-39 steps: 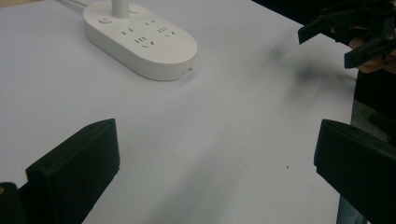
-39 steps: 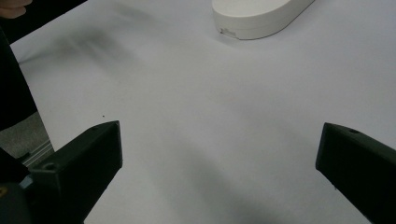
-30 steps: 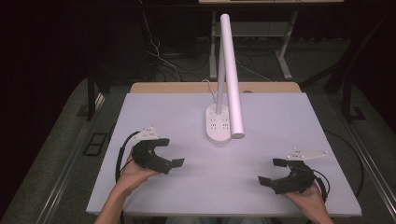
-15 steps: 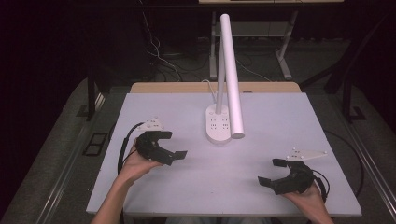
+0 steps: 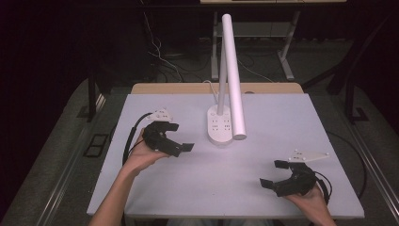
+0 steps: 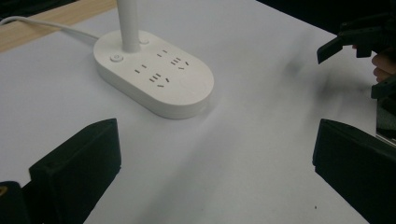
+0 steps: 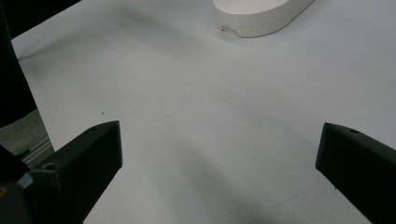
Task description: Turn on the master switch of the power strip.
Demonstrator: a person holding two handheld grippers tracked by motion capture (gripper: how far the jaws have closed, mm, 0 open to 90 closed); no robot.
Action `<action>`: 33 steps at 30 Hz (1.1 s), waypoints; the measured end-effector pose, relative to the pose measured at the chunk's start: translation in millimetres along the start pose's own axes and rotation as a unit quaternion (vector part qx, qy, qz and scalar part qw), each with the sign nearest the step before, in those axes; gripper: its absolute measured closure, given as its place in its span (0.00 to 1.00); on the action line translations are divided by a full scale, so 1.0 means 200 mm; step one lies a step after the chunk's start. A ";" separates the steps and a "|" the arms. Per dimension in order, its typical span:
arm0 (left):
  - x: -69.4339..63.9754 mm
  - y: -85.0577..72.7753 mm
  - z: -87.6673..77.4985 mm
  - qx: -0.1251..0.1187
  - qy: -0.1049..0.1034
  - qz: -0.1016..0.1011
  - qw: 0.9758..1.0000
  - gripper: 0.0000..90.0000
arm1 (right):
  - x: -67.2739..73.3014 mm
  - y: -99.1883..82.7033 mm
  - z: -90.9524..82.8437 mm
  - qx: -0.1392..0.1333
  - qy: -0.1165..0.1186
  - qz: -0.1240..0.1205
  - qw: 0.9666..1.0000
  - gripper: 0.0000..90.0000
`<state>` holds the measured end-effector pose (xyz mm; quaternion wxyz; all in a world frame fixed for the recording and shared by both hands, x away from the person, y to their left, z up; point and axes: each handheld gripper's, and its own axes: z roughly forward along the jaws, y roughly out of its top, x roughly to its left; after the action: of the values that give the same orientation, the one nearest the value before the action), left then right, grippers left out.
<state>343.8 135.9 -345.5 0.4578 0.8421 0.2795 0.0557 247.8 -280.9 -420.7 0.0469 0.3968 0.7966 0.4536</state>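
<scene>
Dark room, white table (image 5: 263, 188) with wooden strip at far edge. Left gripper (image 5: 181, 141): jaws spread wide, nothing between, aimed at desk lamp (image 5: 221, 125) standing at table's far middle, near but apart. Lamp base carries sockets and round button (image 6: 115, 58). Step judged: approach to lamp base, no contact yet. Next move likely calls for closing gap, lining one jaw tip on button or stem. Left hand (image 5: 141, 155) raised off table, forearm angled in. Right gripper (image 5: 273, 174): jaws spread, empty, low at near right, well apart from lamp.
</scene>
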 end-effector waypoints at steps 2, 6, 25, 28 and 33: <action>0.01 0.02 0.00 0.003 0.000 0.003 1.000 0.00 | 0.00 0.00 0.00 0.001 0.000 0.002 1.000 0.00; 0.02 0.04 0.02 0.006 0.002 0.004 1.000 0.00 | 0.00 0.00 0.00 -0.003 -0.002 -0.003 1.000 0.00; 0.09 0.18 0.09 0.020 0.008 0.016 1.000 0.00 | -0.01 -0.01 -0.01 -0.004 -0.002 0.004 1.000 0.00; 0.11 0.19 0.11 0.025 0.011 0.015 1.000 0.00 | -0.02 -0.01 -0.01 -0.005 -0.001 0.004 1.000 0.00; 0.14 0.22 0.15 0.028 0.013 0.017 0.999 0.00 | -0.03 -0.01 -0.02 -0.008 -0.002 0.008 1.000 0.00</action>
<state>396.9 109.3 -332.3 0.4291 0.8585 0.2729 0.0661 248.6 -287.5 -422.6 0.0480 0.4036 0.7895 0.4599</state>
